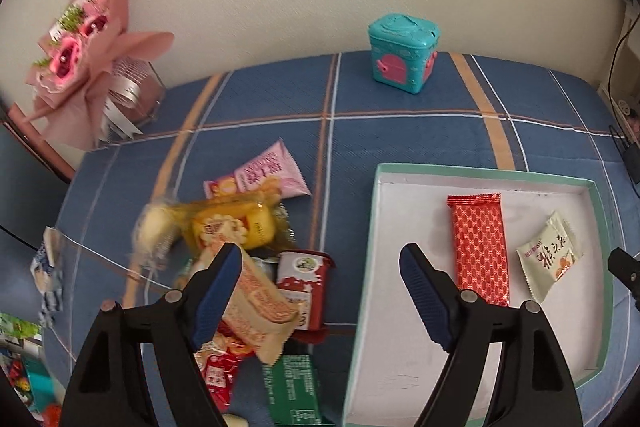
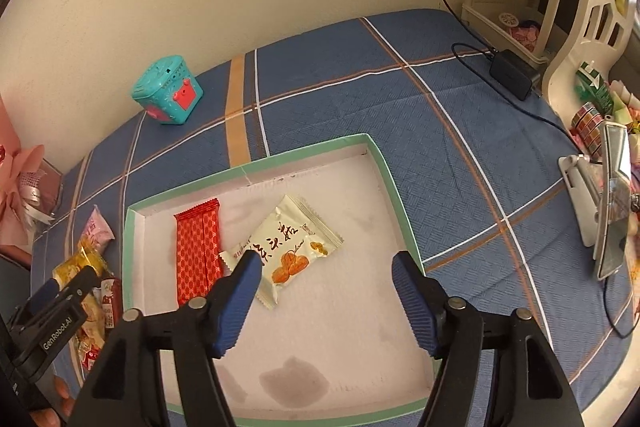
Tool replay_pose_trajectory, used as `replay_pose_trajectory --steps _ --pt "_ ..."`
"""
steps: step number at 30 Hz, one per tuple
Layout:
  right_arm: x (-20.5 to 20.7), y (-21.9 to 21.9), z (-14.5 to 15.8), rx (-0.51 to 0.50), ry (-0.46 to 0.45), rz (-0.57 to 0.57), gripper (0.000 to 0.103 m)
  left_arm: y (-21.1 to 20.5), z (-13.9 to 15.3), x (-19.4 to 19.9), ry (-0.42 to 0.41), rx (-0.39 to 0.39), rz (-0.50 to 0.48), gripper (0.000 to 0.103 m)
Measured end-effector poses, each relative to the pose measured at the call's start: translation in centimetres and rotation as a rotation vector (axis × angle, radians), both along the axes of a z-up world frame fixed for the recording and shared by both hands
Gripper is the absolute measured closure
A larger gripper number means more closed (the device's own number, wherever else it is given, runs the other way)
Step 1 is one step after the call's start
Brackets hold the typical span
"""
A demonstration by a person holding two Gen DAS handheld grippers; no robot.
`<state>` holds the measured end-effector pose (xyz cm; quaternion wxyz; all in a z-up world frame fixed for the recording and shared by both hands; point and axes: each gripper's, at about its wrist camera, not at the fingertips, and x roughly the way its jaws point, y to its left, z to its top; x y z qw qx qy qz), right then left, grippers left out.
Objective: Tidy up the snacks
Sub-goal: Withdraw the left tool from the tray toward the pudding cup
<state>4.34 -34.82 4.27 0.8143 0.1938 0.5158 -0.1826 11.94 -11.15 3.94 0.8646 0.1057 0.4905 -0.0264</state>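
Note:
A shallow green-rimmed box (image 1: 602, 267) (image 2: 384, 167) lies on the blue plaid tablecloth. Inside it a red patterned wafer bar (image 1: 480, 251) (image 2: 198, 251) lies beside a cream snack packet (image 1: 550, 257) (image 2: 288, 247). A heap of snack packets (image 1: 256, 227) (image 2: 90, 279) sits left of the box: yellow, pink, cream and orange, maroon, green. My left gripper (image 1: 320, 291) is open above the gap between heap and box, nothing between its fingers. My right gripper (image 2: 326, 297) is open over the box, its left finger (image 2: 238, 303) overlapping the cream packet in view, nothing gripped.
A teal toy box (image 1: 400, 53) (image 2: 168, 91) stands near the wall. A pink bouquet (image 1: 84, 59) leans at the back left. A black adapter with cable (image 2: 512, 73), a phone on a stand (image 2: 610, 211) and a cream rack (image 2: 584, 27) crowd the right edge.

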Motion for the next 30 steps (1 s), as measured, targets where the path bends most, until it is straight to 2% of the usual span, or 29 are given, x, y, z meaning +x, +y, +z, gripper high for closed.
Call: replay_pose_trajectory --steps 5,9,13,17,25,27,28,30 --pt "-0.6 0.8 0.8 -0.021 -0.008 0.015 0.017 0.1 0.8 -1.2 -0.057 0.065 0.003 0.020" --pt "-1.1 1.6 0.9 -0.023 -0.016 0.025 0.006 0.6 1.7 -2.0 -0.084 0.041 0.015 0.020" --pt "-1.6 2.9 0.5 -0.030 -0.008 0.050 0.005 1.2 1.9 -2.7 -0.081 0.041 0.034 0.020" --pt "-2.1 4.5 0.3 -0.020 -0.017 0.078 0.001 2.4 1.3 -3.3 -0.030 0.029 0.081 0.020" --pt "-3.0 8.1 -0.6 -0.075 -0.010 0.139 0.000 5.0 -0.4 -5.4 0.020 0.034 0.106 0.020" --pt "-3.3 8.9 -0.6 -0.098 -0.012 0.144 0.000 5.6 -0.6 -5.9 0.026 0.037 0.113 0.015" --pt "-3.4 9.2 -0.6 -0.109 -0.012 0.146 0.000 6.0 -0.8 -6.2 0.028 0.040 0.120 0.009" --pt "-3.8 10.0 -0.7 -0.129 -0.010 0.159 0.000 6.7 -0.9 -6.6 0.027 0.036 0.128 0.008"
